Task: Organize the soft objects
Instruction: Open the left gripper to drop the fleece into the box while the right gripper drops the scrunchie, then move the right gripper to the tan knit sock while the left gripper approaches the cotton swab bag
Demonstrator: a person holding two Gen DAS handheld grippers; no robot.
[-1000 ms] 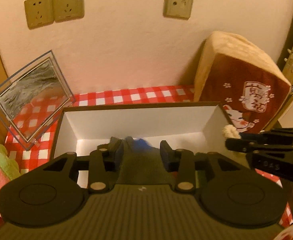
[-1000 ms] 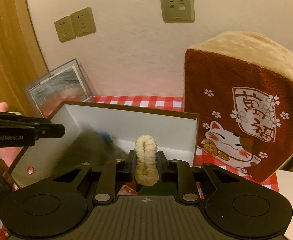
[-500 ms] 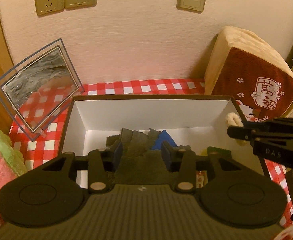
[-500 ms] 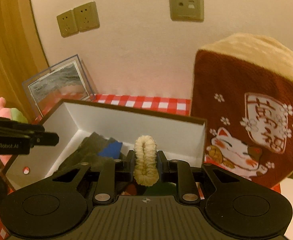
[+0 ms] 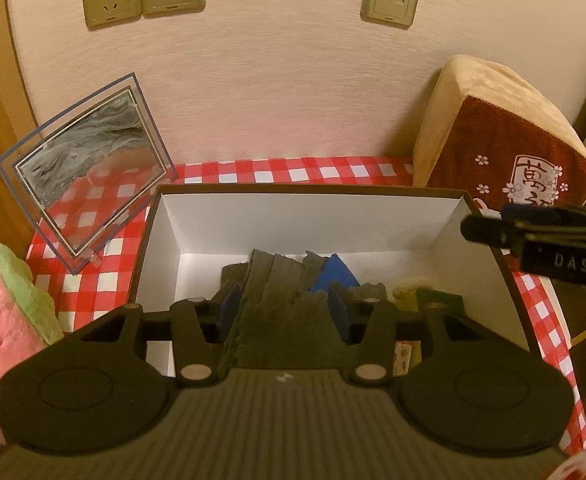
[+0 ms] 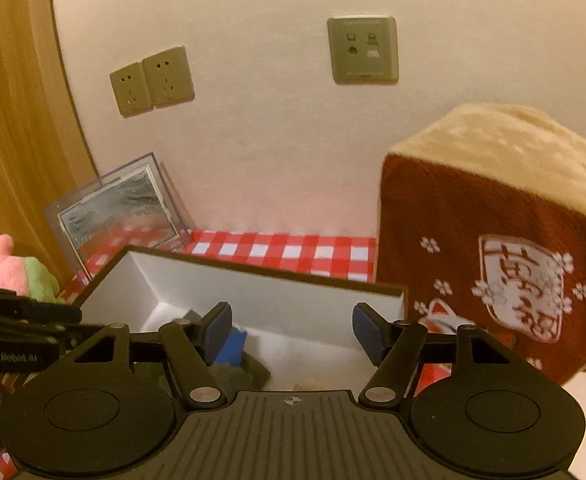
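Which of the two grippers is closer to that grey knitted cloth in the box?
Left. The left gripper has the grey cloth between its opening jaws. The right gripper, also opening, hovers empty over the box's other end.

Grey knitted cloth (image 5: 281,300): rumpled, lying in the open white-lined box (image 5: 293,220), spread toward its front wall | blue fabric piece (image 5: 335,276): partly tucked under the grey cloth, one corner raised | cream fuzzy loop (image 5: 409,286): low on the box floor, right of the cloth, mostly hidden
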